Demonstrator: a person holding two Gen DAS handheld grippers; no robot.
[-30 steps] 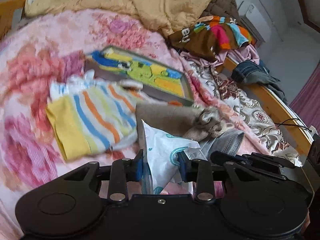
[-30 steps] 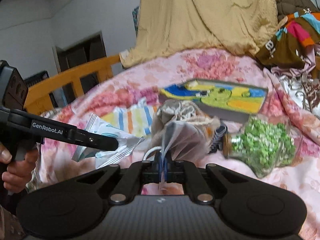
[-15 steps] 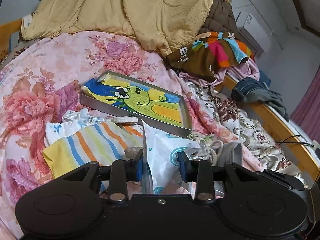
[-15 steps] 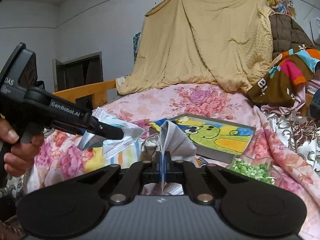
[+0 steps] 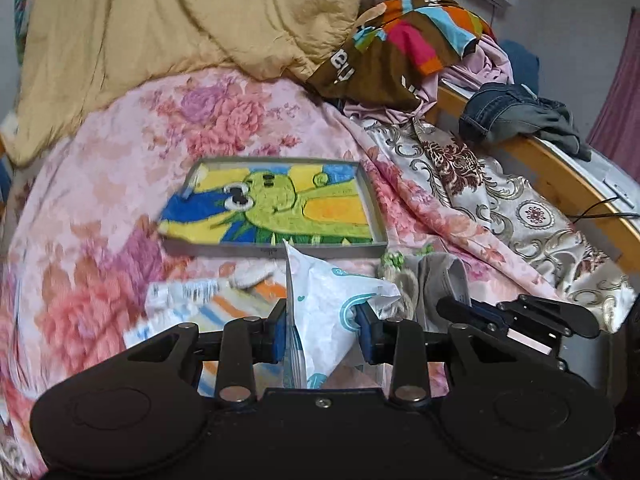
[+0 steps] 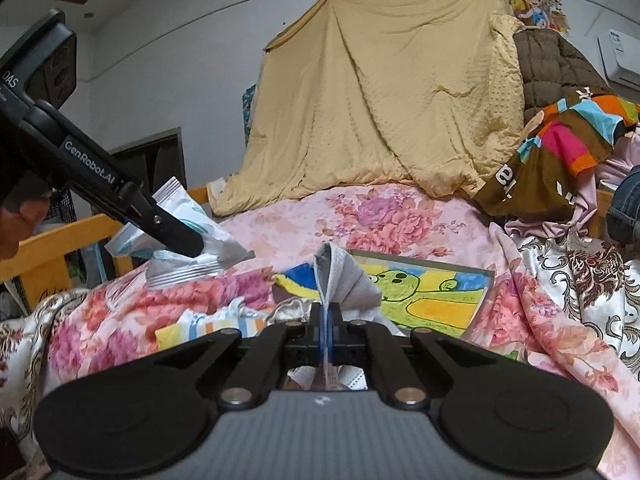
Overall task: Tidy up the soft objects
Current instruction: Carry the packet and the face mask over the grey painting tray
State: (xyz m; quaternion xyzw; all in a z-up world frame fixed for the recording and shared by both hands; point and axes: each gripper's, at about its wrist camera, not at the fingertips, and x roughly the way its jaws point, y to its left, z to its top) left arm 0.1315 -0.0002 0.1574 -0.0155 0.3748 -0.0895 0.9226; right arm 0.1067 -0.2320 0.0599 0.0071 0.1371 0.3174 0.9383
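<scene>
Above the bed (image 5: 248, 120), our left gripper (image 5: 322, 326) clamped the white packet (image 5: 324, 300), right gripper (image 6: 326, 330) the grey cloth (image 6: 344, 280); we judged carrying level toward the tray (image 5: 376, 216) at 12 o'clock best.

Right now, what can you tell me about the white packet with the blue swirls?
The white packet is a soft, crinkly plastic pouch printed with teal-blue curls, with ribbed sealed edges. The left tongs are shut on it, one finger on each side, holding it up off the floral bedspread. Seen from the right wrist, it sticks out past the fingertips, puffy and creased. What is inside cannot be seen.
</scene>
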